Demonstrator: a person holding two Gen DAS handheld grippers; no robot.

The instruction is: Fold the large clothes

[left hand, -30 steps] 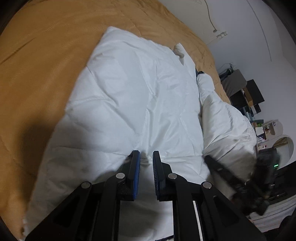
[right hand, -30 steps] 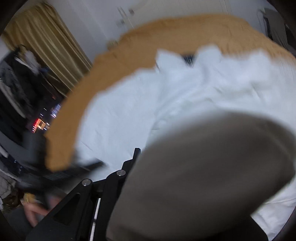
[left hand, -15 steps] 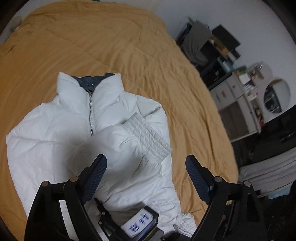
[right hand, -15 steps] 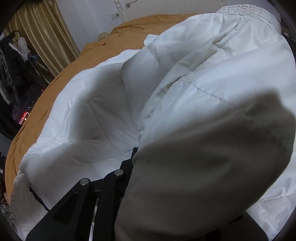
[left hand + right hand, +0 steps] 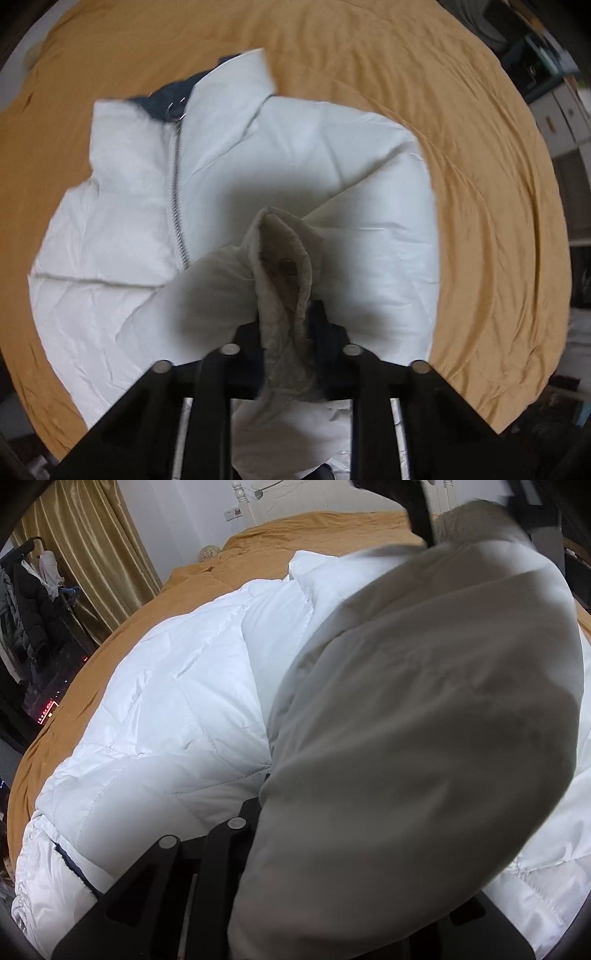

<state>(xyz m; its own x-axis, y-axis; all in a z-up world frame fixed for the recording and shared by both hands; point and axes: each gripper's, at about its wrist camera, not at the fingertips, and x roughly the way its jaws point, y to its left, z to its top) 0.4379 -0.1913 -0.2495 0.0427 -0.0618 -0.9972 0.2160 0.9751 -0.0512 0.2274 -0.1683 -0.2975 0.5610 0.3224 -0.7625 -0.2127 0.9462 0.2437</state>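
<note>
A white puffer jacket (image 5: 122, 229) lies on the orange bedspread (image 5: 480, 155), zip (image 5: 177, 192) up and collar at the far end. My left gripper (image 5: 286, 325) is shut on the jacket's sleeve cuff (image 5: 284, 266) and holds it up over the jacket's front. In the right wrist view the jacket (image 5: 177, 709) fills the frame. A raised fold of the sleeve (image 5: 424, 720) drapes over my right gripper and hides its fingertips; only its left finger base (image 5: 221, 830) shows.
The orange bedspread (image 5: 314, 528) surrounds the jacket. Gold curtains (image 5: 92, 546) and a rack of dark clothes (image 5: 29, 602) stand at the left. A white headboard (image 5: 295, 498) is at the far end. Drawers and shelves (image 5: 561, 110) stand beyond the bed's right side.
My left gripper was open above the jacket half a second ago; now it is shut on the sleeve cuff and lifts it. The fold over my right gripper has shifted little.
</note>
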